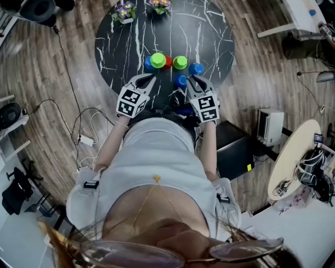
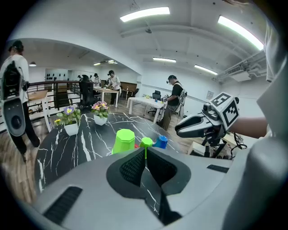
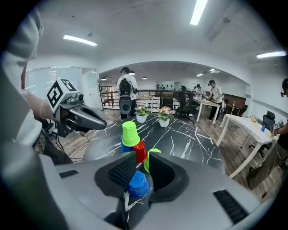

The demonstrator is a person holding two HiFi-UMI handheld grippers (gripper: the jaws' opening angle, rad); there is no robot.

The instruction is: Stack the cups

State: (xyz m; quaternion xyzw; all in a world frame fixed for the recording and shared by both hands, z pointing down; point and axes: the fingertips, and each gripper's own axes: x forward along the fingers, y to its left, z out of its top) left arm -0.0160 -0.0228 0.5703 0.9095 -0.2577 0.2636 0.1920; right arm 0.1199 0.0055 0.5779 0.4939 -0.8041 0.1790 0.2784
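Observation:
Several upside-down plastic cups stand on the black marble table (image 1: 209, 26). A green cup (image 1: 157, 59) tops a blue one (image 1: 148, 65), with a red cup (image 1: 167, 63) against them. Another green cup (image 1: 180, 62) and a blue cup (image 1: 196, 68) stand to the right. My right gripper (image 1: 194, 79) is shut on a blue cup (image 3: 137, 184), which sits between its pads near the table's front edge (image 1: 180, 80). My left gripper (image 1: 148, 78) is shut with nothing in it, just short of the green-topped stack (image 2: 123, 140).
Two white flower pots (image 1: 124, 13) (image 1: 159, 6) stand at the table's far edge. Cables and a power strip (image 1: 85, 140) lie on the wooden floor to the left. A black box (image 1: 233, 149) sits low at the right. People stand at desks in the background.

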